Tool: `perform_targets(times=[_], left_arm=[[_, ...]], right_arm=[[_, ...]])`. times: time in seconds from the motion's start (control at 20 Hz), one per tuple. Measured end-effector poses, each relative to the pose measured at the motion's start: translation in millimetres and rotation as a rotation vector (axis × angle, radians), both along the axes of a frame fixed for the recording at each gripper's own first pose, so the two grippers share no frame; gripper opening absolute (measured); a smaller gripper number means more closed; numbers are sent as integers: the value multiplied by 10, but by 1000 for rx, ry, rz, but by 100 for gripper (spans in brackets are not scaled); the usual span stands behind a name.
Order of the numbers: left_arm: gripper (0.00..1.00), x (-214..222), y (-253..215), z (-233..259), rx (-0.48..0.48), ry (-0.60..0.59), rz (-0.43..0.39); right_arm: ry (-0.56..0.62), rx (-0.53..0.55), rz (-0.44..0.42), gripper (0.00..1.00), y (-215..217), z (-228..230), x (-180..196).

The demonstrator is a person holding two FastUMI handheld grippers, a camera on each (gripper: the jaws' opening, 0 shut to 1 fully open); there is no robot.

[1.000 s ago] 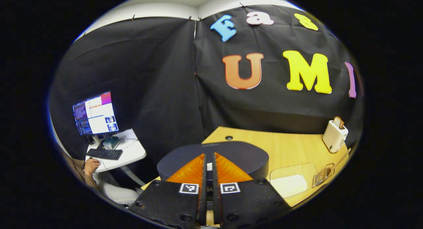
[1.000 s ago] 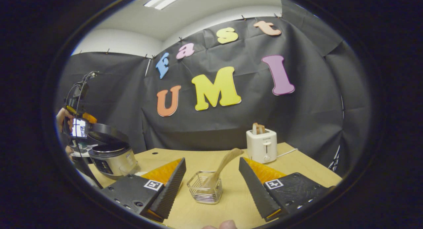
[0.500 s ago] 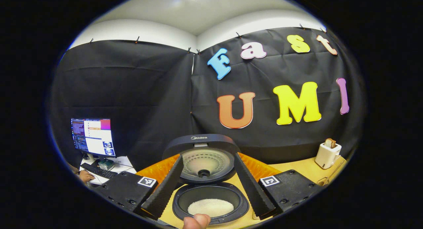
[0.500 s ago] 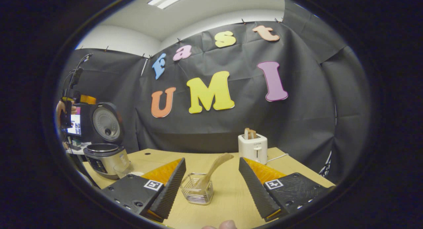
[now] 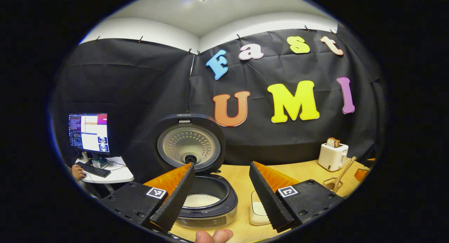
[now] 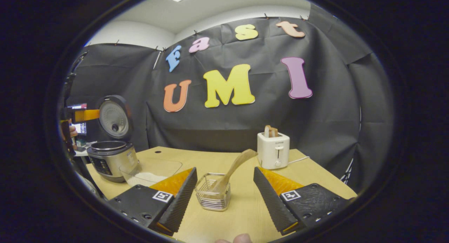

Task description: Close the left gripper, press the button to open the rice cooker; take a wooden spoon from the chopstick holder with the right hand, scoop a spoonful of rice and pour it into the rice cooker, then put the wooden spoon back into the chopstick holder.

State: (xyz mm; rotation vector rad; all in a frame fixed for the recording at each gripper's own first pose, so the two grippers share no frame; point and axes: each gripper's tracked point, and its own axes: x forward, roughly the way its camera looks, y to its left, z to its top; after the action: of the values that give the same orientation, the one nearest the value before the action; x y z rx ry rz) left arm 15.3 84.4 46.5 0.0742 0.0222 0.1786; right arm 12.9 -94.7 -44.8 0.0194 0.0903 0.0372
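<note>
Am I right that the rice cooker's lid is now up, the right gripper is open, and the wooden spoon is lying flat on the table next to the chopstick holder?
Not quite: the wooden spoon stands tilted inside the chopstick holder, as the right gripper view shows. The rice cooker lid is up and the right gripper is open.

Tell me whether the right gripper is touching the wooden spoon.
Apart. In the right gripper view, the right gripper is open, and the wooden spoon leans in the chopstick holder between its fingers, with bare table showing on both sides.
</note>
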Motion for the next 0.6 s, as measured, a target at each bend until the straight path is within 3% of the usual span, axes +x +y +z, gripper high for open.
perform_targets(times=[0.3,0.35,0.55,0.6], left_arm=[[99,-109,-216,-264,-60,-4,-53],[99,-127,-208,-287,-66,0,-56],[99,-116,-318,-378,-87,11,-100],[99,-124,-329,-397,-89,12,-104]], right_arm=[[56,27,-20,92,-28,-103,294],[65,28,-21,96,-25,-129,360],[132,94,-34,96,-60,-256,670],[146,115,-33,92,-58,-284,748]])
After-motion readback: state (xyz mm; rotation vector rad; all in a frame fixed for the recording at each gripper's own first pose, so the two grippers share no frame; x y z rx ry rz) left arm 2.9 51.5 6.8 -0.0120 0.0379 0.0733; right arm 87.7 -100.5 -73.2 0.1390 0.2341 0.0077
